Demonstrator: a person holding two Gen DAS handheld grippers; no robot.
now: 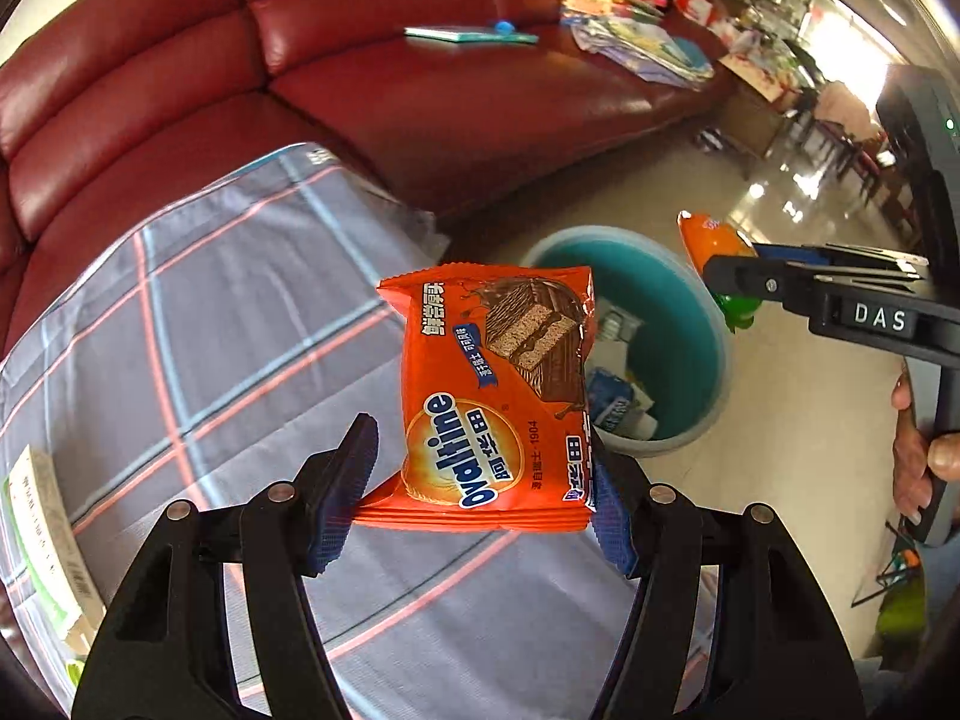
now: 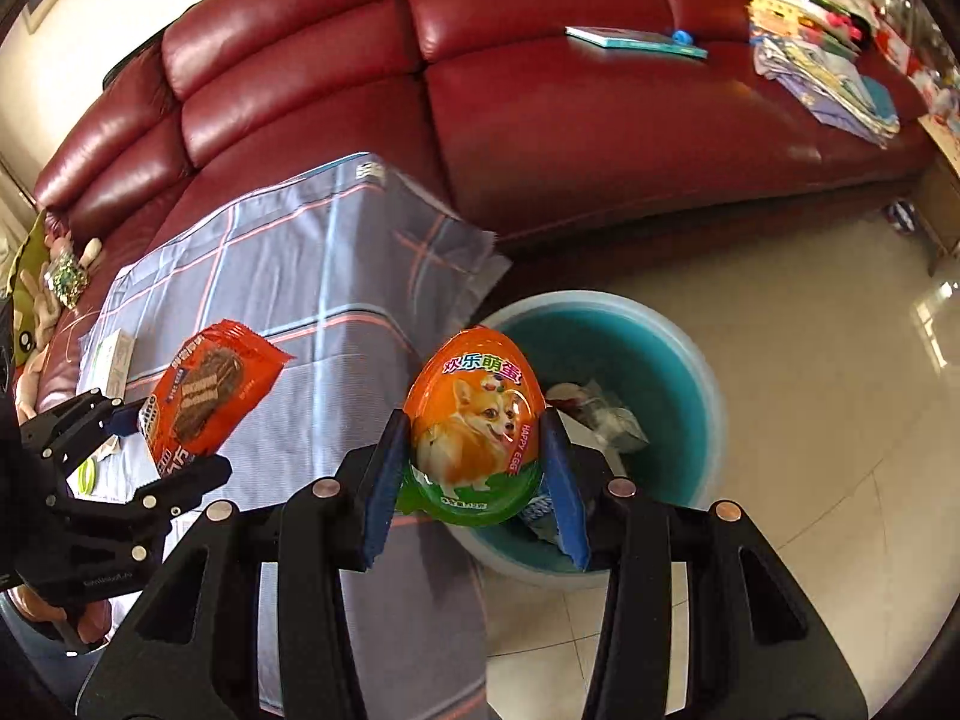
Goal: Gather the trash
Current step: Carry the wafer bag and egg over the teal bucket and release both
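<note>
My left gripper (image 1: 474, 498) is shut on an orange Ovaltine wafer pack (image 1: 495, 390), held above the plaid-covered table edge; the pack also shows in the right wrist view (image 2: 204, 396). My right gripper (image 2: 474, 480) is shut on an orange and green egg-shaped toy pack with a corgi picture (image 2: 474, 420), held over the near rim of a teal bin (image 2: 660, 348). The bin (image 1: 678, 300) stands on the floor beside the table and holds several wrappers. The right gripper (image 1: 729, 282) with the egg pack (image 1: 711, 240) shows above the bin's right rim.
A grey plaid cloth covers the table (image 2: 288, 276). A small white box (image 1: 42, 534) lies at its left edge. A red leather sofa (image 2: 540, 108) stands behind, with a teal book (image 2: 636, 39) and a pile of papers (image 2: 822, 60). Tiled floor (image 2: 810, 360) surrounds the bin.
</note>
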